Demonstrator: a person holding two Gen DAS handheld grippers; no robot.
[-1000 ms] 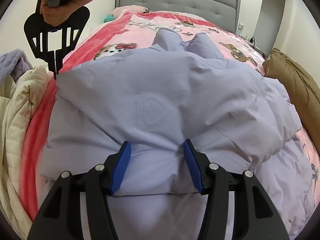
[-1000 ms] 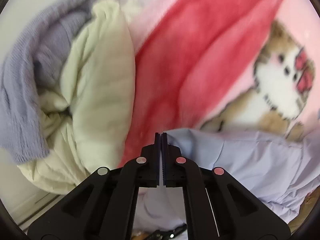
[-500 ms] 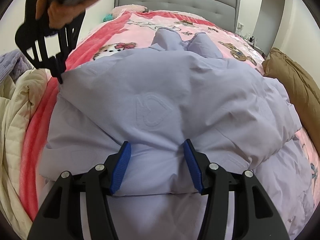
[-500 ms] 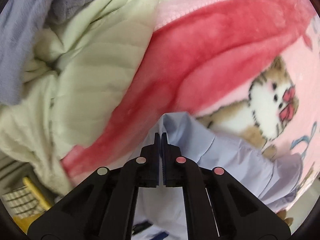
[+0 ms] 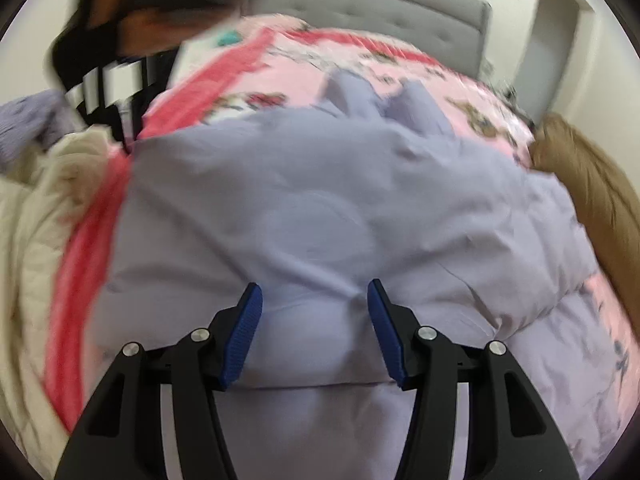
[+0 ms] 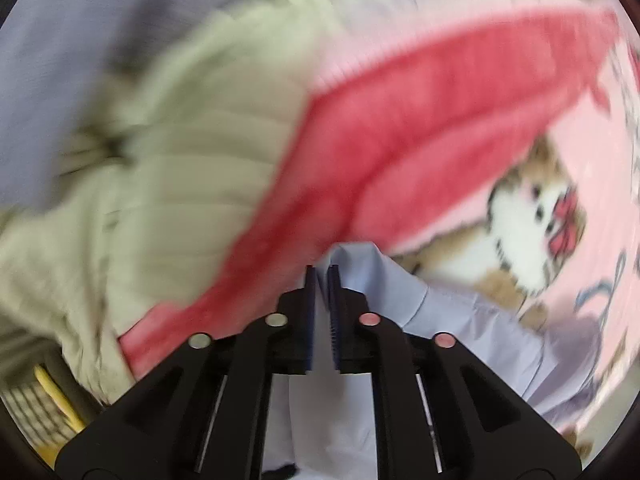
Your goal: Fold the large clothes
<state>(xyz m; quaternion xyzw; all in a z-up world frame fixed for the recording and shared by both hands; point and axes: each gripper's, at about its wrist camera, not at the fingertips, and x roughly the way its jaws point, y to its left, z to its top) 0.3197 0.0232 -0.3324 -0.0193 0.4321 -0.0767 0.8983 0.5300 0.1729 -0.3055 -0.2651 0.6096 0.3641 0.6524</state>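
The lavender padded jacket (image 5: 320,208) is spread over the pink blanket (image 5: 400,64) and fills the centre of the left wrist view, where a thick fold of its near edge is clamped between the blue pads (image 5: 244,336) of the left gripper (image 5: 314,334), jaws held about half apart. In the right wrist view, a corner of the same jacket (image 6: 440,312) is seen at centre bottom between the fingers of the right gripper (image 6: 322,304), whose jaws have just been opening to a narrow gap, so the cloth is no longer pinched. The right gripper (image 5: 108,80) is also seen, blurred, at upper left of the left view, above a cream quilted coat (image 5: 36,240); a brown coat (image 5: 592,200) is noted at the right edge.
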